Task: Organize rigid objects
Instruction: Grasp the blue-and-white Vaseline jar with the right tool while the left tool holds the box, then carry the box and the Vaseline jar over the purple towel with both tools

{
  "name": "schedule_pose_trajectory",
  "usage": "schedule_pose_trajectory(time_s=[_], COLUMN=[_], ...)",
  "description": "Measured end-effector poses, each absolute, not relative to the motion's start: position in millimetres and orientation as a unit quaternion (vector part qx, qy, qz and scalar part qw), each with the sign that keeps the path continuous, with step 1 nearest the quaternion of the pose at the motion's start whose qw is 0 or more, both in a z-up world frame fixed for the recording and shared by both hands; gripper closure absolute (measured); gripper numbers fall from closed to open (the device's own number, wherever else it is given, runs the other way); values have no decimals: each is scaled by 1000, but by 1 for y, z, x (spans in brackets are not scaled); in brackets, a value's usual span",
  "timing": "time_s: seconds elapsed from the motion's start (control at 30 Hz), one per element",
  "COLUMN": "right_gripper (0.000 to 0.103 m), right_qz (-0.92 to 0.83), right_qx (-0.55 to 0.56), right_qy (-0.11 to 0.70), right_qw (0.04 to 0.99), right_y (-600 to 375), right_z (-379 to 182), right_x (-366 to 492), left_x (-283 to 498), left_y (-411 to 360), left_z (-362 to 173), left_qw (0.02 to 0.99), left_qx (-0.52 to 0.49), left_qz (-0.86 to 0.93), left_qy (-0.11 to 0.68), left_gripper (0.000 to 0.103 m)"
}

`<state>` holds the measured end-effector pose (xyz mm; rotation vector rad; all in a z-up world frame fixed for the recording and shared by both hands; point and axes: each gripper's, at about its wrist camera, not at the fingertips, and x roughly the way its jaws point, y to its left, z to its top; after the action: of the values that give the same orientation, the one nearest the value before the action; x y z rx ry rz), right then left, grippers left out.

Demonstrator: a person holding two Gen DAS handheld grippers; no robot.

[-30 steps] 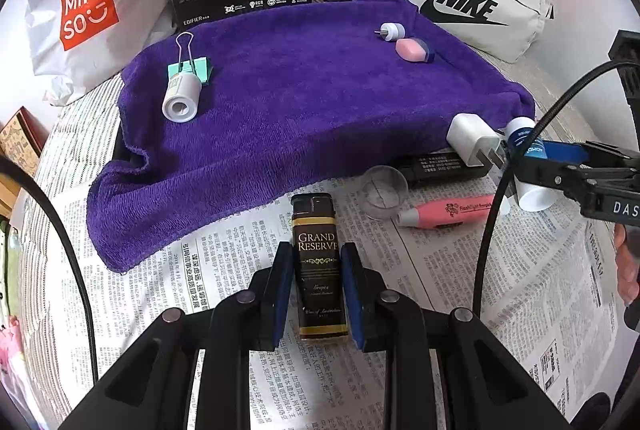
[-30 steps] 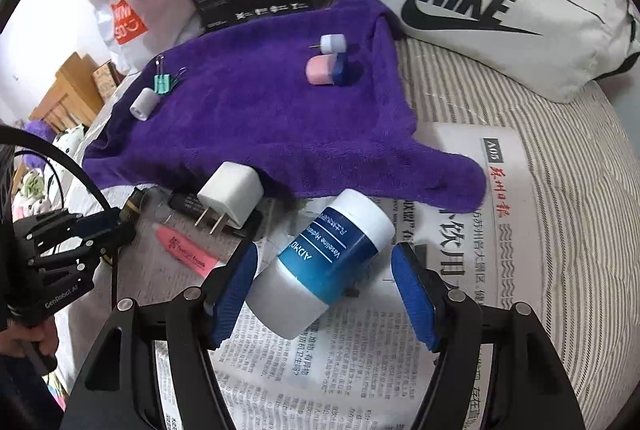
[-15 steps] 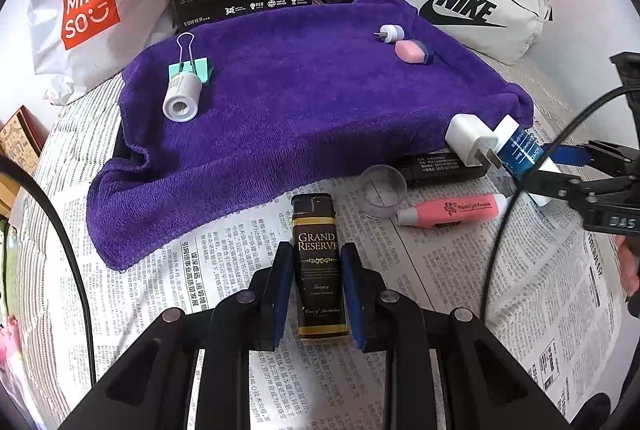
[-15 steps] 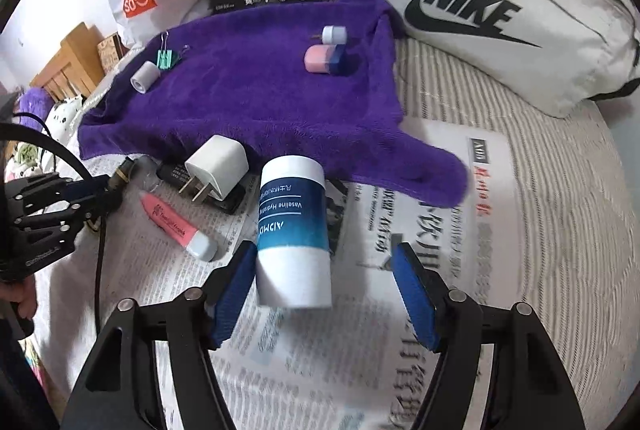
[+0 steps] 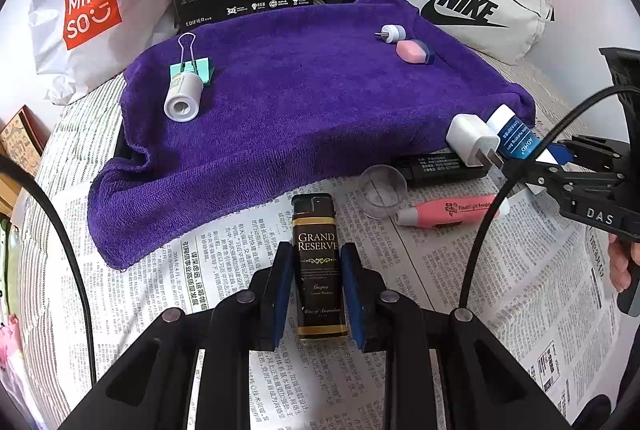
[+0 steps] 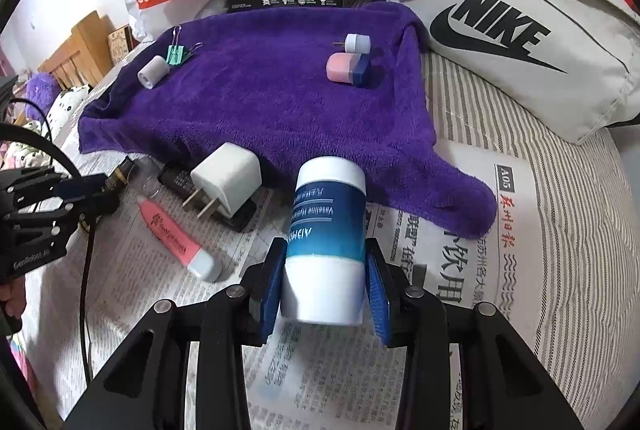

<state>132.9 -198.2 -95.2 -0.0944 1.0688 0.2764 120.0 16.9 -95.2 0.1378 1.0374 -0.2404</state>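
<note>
My left gripper [image 5: 316,270] is shut on a black and gold lighter [image 5: 316,226] that stands on the newspaper [image 5: 224,270] just in front of the purple towel [image 5: 300,102]. In the right wrist view, a white bottle with a blue label [image 6: 330,206] lies lengthwise between the blue pads of my right gripper [image 6: 325,270]. Its jaws are closing and both pads touch the bottle's sides. The left wrist view shows the same bottle [image 5: 512,138] at the far right, beside a white charger plug [image 5: 468,138].
On the towel lie a green binder clip [image 5: 192,70], a white roll [image 5: 184,98], a pink and blue eraser [image 5: 414,51] and a small white cap [image 5: 392,33]. A pink highlighter [image 5: 448,212], clear cup [image 5: 380,190] and black bar [image 5: 440,168] lie on the paper. Bags and a box line the back.
The right jaws have narrowed from wide apart onto the bottle, which swung from slanted to lengthwise between the pads. The left gripper and lighter have not moved.
</note>
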Motion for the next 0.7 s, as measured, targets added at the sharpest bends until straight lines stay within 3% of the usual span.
schedule_pose_trajectory(time_s=[0.7], right_gripper=[66], right_qz=[152], right_qx=[-42], right_qy=[505], right_qw=[849], right_y=[-204], right_z=[-89], right_x=[123], left_x=[115], left_y=[29], left_z=[-93], left_qw=[859], left_qx=[35], left_qz=[-119], left_qy=[497], left_gripper=[80])
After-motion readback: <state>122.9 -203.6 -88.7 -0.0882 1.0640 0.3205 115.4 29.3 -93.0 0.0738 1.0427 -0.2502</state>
